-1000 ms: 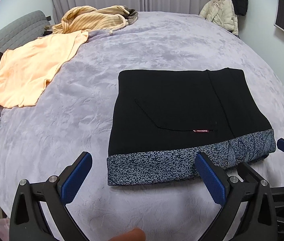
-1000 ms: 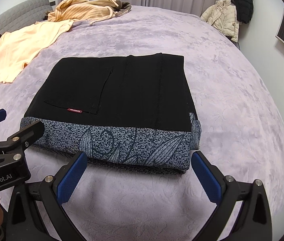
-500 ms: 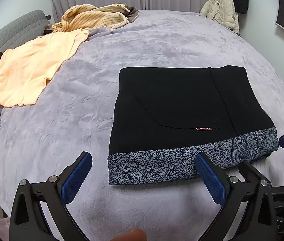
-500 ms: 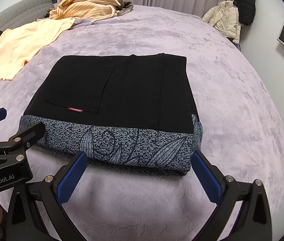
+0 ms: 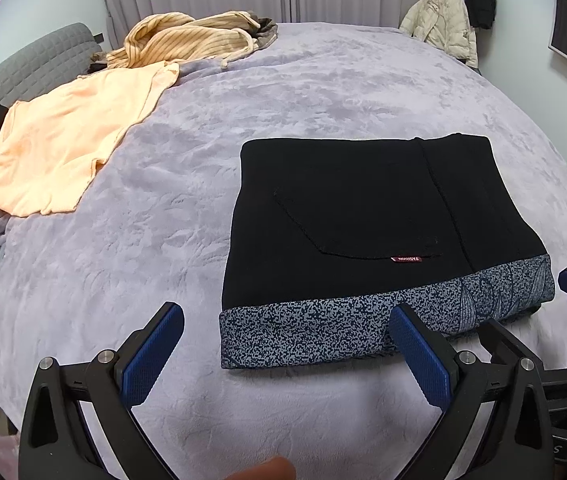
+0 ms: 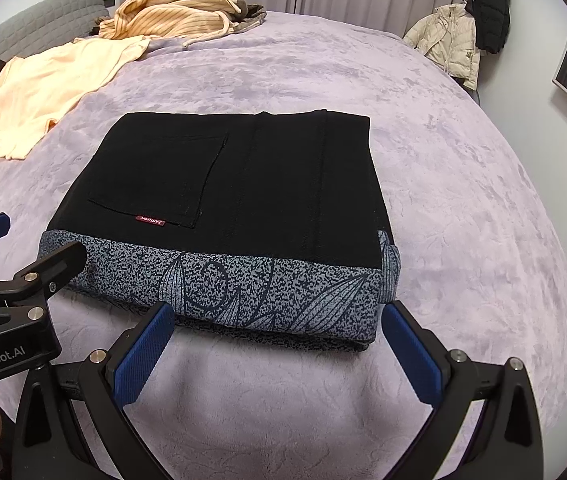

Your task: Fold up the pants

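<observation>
- The bed [image 5: 323, 92] is the biggest thing here, lavender fuzzy cover, and the pants [image 5: 367, 216] sit on it just ahead of both tools, already folded into a compact black rectangle with the speckled blue-grey band along the near edge.
- Peach shirt [image 5: 63, 148] and striped garment [image 5: 187, 40] are well off to the far left, a cream jacket [image 6: 451, 40] hangs by the wall. None of it touches the pants.
- Honestly looks like the fold is basically done. If I were doing this step, I'd just back both tools straight out without snagging that near band, or give a light press to flatten the stack where it bulges at the right corner.
- Long axis of the bundle runs left to right across the view; the patterned band faces the person, and the pocket with the little red label [image 6: 149, 221] lies face up.
- Left tool [image 5: 283, 356]: jaws wide apart, nothing in them, hovering near the band's left end.
- Right tool [image 6: 277, 350]: also spread wide, empty, centred just short of the band.
</observation>
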A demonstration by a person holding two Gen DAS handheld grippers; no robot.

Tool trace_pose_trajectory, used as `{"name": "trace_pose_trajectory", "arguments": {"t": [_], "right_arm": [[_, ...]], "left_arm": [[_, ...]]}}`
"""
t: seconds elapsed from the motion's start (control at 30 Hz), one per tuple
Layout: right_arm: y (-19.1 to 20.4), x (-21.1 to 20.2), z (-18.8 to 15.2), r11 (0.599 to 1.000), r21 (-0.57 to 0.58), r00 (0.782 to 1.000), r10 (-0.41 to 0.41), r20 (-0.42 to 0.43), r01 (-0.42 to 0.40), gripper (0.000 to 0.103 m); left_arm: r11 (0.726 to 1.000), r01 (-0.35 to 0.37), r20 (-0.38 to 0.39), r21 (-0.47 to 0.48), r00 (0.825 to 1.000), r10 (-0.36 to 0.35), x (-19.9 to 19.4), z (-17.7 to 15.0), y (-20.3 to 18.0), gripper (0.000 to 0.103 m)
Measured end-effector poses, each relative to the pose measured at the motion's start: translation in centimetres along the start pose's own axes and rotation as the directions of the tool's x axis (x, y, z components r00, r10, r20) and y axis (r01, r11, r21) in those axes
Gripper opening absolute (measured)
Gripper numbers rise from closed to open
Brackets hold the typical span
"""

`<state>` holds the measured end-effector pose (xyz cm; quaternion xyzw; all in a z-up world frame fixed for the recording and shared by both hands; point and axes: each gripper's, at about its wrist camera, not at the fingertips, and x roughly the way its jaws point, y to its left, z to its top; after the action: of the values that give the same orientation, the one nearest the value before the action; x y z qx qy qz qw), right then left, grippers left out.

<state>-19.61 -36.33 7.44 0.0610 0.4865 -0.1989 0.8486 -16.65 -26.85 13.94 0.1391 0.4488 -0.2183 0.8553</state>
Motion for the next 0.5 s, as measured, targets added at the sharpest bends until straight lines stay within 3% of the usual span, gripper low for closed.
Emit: {"name": "trace_pose_trajectory", "arguments": {"t": [0.5], "right_arm": [[0.02, -0.08, 0.17, 1.000, -0.003, 1.000, 0.001, 0.002, -0.001, 0.103]], "left_arm": [[1.000, 0.000, 0.000, 0.006, 1.000, 0.000, -0.19, 0.11, -0.15, 0.103]]}}
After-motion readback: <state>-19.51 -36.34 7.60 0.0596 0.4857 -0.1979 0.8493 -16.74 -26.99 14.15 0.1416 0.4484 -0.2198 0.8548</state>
